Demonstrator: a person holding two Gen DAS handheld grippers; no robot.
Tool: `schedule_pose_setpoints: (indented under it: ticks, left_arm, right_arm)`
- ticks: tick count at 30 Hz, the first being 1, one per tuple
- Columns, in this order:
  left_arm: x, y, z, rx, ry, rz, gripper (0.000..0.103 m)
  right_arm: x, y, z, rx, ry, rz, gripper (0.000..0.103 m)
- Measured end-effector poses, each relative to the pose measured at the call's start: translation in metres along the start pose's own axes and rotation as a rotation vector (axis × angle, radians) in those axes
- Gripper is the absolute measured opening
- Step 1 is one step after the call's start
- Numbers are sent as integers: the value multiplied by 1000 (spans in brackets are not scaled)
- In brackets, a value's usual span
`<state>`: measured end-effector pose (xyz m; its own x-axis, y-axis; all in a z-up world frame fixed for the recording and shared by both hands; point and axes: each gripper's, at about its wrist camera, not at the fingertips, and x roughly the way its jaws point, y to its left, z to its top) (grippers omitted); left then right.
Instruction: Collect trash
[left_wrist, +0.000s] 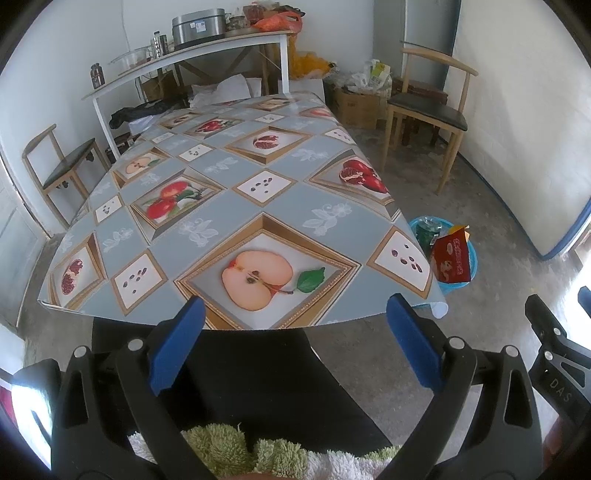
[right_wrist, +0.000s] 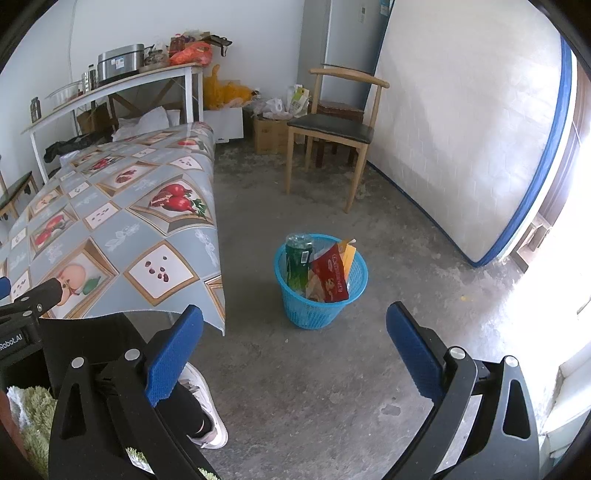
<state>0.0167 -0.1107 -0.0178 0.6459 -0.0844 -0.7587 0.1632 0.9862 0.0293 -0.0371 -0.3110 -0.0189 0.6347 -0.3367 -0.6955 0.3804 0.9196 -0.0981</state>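
Trash sits in the blue basket (right_wrist: 320, 284) on the floor just beside the table (left_wrist: 258, 206): a green bottle (right_wrist: 298, 258), a red packet (right_wrist: 332, 275) and an orange carton (right_wrist: 349, 258). The tabletop shows nothing left to collect, so collecting looks finished. Both the left gripper (left_wrist: 295, 343) and right gripper (right_wrist: 293, 349) are spread wide, holding nothing. Any next move would call for finding further litter first.

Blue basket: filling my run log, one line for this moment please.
left tongs open | right tongs open | blue basket holds trash | tablecloth bare
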Motion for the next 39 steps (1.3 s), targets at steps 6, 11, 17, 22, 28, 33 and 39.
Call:
schedule_pose_setpoints:
  ticks: [6, 11, 17, 22, 28, 33, 39]
  left_arm:
    - [0, 1, 0, -1, -2, 1, 94]
    - [0, 2, 0, -1, -2, 0, 94]
    - [1, 2, 0, 3, 1, -3, 94]
    - [0, 2, 0, 0, -3, -2, 94]
    - [0, 2, 1, -1, -2, -2, 94]
    - [0, 2, 1, 0, -2, -2, 94]
    - [0, 2, 1, -1, -2, -2, 94]
  right_arm:
    - [0, 1, 0, -1, -1, 1, 97]
    - [-2, 1, 1, -3, -7, 0, 97]
    - [-3, 1, 2, -4, -9, 0, 97]
    - [-4, 1, 4, -6, -14, 1, 97]
    - [-6, 4, 4, -11, -21, -2, 97]
    - [-7, 5, 4, -12, -22, -2, 97]
    - [-7, 5, 5, -11, -22, -2, 97]
